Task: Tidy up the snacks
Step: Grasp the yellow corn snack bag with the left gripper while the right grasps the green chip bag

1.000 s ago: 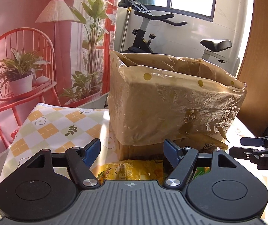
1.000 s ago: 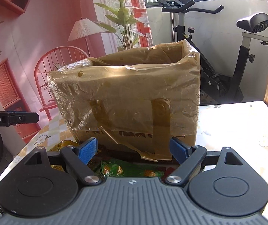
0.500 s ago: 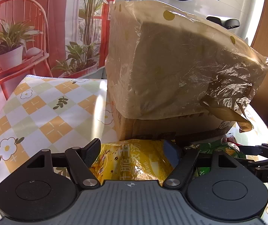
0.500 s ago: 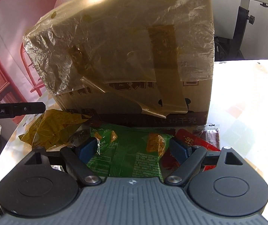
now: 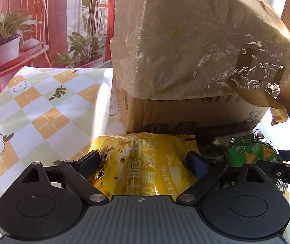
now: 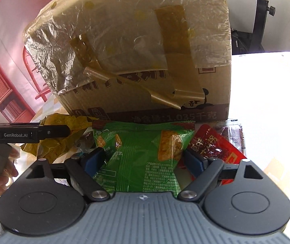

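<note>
At the foot of the cardboard box (image 5: 195,109), on the desk (image 5: 43,105), lie the snack packets. The left gripper (image 5: 142,158) straddles the yellow packet (image 5: 145,162); its fingers have just been opening wider and stand clear of the packet's sides, gripping nothing. The right gripper (image 6: 145,160) straddles the green packet (image 6: 142,152), fingers wide apart beside its edges, not pressing as far as I can tell. Both packets look light, puffed with air and slick, with brittle contents that I judge would crush under a hard squeeze; a gentle pinch across the middle, or on a sealed end seam, seems safest. Count: one yellow packet, one green, one red packet (image 6: 212,144) just right of the green, one small clear sachet (image 6: 236,134) behind it, and one box.
</note>
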### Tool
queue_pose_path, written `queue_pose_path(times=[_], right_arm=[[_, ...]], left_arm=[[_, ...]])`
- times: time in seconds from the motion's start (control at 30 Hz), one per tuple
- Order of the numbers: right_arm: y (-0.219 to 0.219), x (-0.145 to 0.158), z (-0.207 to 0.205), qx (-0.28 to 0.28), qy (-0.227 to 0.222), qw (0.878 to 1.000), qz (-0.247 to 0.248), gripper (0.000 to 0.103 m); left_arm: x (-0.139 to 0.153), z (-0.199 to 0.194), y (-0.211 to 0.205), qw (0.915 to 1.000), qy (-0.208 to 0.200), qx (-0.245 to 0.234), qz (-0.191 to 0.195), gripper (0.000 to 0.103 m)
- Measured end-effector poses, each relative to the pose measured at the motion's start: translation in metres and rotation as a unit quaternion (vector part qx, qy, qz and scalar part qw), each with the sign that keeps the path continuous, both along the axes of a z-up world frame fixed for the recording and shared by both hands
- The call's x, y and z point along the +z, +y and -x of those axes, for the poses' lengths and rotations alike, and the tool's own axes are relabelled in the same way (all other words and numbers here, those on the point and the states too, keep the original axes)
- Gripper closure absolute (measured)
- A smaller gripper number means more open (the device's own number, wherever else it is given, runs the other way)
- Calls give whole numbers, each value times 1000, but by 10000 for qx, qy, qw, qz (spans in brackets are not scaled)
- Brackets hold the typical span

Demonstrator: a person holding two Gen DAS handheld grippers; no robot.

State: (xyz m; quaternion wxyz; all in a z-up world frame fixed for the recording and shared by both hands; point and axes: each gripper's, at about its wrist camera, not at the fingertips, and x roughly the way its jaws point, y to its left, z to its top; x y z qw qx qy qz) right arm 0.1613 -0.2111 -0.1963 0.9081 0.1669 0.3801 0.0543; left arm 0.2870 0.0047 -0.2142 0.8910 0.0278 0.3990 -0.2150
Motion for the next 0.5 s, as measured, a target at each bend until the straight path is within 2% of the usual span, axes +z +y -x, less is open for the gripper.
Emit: queue_pose_path(times=[0.3, 0.4, 0.47, 0.5], right_arm=[[2, -3, -1, -6, 32, 10000, -87, 17], [3, -3, 2, 46, -9, 9999, -149, 20], [6, -2, 5, 87, -69, 9999, -105, 23], [7, -2, 6, 106, -101, 9999, -80, 25]], left_arm=[[-4, 9, -3, 9999, -94, 92, -7, 9], [-2, 23, -3, 9996, -246, 68, -99, 16], [1, 34, -1, 9993, -339, 119, -35, 26], [2, 40, 0, 9992, -366, 161, -4, 28]])
